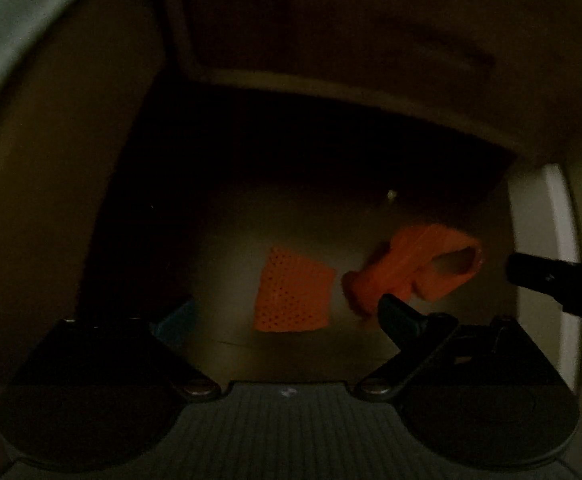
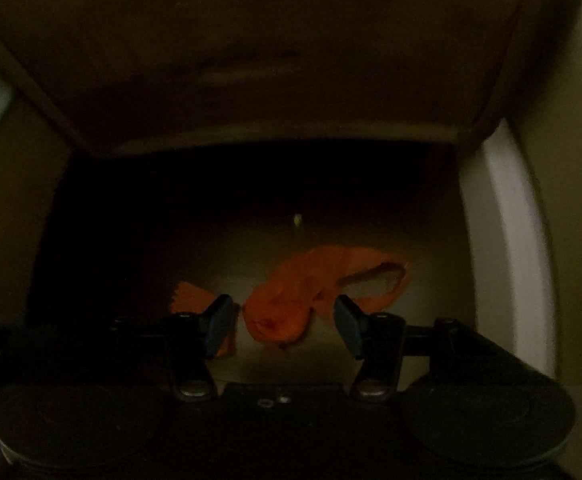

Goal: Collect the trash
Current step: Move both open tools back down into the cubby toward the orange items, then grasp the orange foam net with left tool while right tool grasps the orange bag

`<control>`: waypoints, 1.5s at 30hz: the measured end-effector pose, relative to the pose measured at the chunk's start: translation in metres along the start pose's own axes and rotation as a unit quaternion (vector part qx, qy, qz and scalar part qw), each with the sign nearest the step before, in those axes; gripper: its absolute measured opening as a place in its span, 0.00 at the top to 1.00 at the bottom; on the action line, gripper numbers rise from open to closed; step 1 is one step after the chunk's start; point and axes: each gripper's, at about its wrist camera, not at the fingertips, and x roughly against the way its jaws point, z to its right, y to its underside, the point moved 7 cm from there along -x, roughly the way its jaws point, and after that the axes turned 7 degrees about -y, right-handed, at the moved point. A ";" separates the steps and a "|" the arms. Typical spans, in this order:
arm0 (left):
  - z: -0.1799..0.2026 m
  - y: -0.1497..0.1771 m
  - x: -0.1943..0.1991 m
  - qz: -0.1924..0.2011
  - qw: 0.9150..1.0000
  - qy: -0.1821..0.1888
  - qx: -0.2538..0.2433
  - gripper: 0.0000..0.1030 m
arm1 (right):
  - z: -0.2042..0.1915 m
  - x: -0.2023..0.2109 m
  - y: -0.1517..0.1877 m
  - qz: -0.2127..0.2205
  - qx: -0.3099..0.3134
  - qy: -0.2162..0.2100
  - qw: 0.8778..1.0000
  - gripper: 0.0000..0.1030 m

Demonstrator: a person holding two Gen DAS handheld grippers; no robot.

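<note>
Two grippers point down over orange trash on a dim floor.

The right gripper (image 2: 283,322) has its jaws parted, nothing clamped; a crumpled orange wrapper (image 2: 291,300) lies on the floor (image 2: 291,236) beyond the gap between its fingers, and whether it touches them cannot be told. The left gripper (image 1: 283,320) is spread wide and empty, only its right finger (image 1: 401,320) plainly seen. Past it a flat orange mesh square (image 1: 293,294) lies just left of the wrapper (image 1: 411,268). A pale speck (image 2: 297,220) sits farther back. A brown panel (image 2: 271,52) overhangs the scene.
</note>
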 end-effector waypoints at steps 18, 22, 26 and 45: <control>0.028 0.039 -0.149 -0.030 0.999 -0.013 -0.034 0.06 | 0.002 -0.138 0.022 -0.069 -0.008 0.013 0.997 0.46; 0.034 0.037 -0.158 -0.028 0.999 -0.003 -0.033 0.18 | 0.001 -0.138 0.020 -0.065 -0.007 0.009 0.998 0.45; 0.030 0.035 -0.163 -0.038 0.999 0.005 -0.016 0.30 | 0.002 -0.137 0.019 -0.063 -0.013 0.001 0.998 0.47; 0.011 0.030 -0.074 -0.025 1.000 -0.010 0.000 0.89 | -0.016 0.008 0.033 0.010 0.023 -0.016 1.000 0.90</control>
